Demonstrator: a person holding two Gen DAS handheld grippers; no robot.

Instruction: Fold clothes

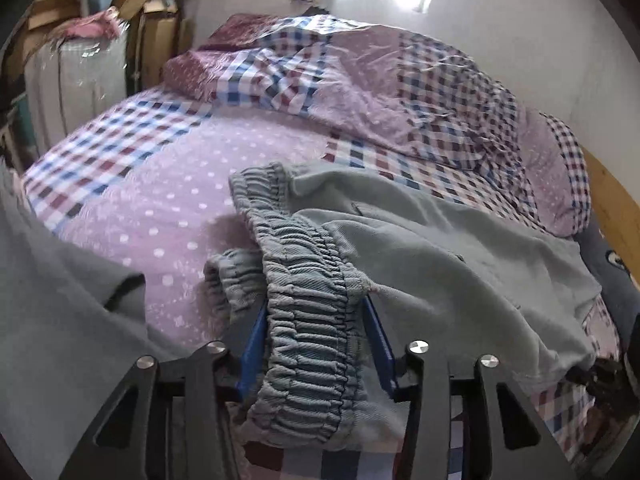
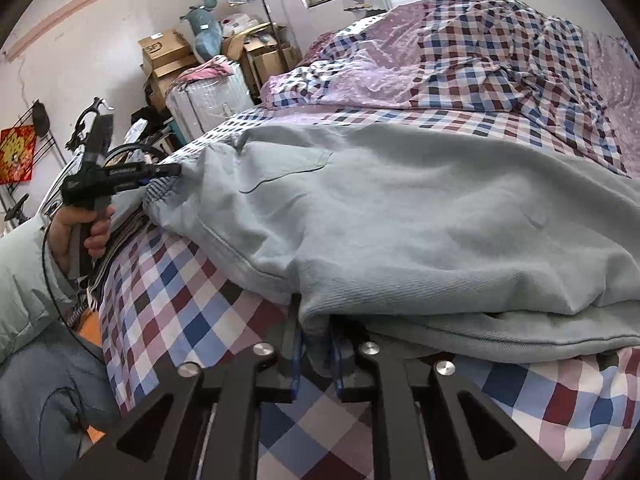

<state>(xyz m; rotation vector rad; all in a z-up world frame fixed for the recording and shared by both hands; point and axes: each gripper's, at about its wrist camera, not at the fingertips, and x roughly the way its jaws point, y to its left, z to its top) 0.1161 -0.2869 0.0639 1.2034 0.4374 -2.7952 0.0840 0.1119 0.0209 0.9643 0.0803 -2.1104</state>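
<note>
Pale grey-blue trousers (image 2: 400, 216) lie spread over the checked and dotted bed sheet (image 1: 160, 184). In the left wrist view their gathered elastic waistband (image 1: 308, 312) runs between the blue pads, and my left gripper (image 1: 316, 320) is shut on it. From the right wrist view, that same left gripper (image 2: 168, 170) shows at the waistband's left end, held by a hand (image 2: 92, 232). My right gripper (image 2: 316, 356) is at the near edge of the trousers, shut on a hanging fold of the cloth (image 2: 316, 344). The fingertips are hidden under the fabric.
A crumpled checked duvet (image 1: 400, 92) is heaped at the back of the bed. Cardboard boxes (image 2: 168, 56) and a plastic-wrapped suitcase (image 2: 208, 100) stand beyond the bed's left side. Darker grey cloth (image 1: 60, 300) hangs at the left. A wooden bed frame (image 1: 612, 208) shows on the right.
</note>
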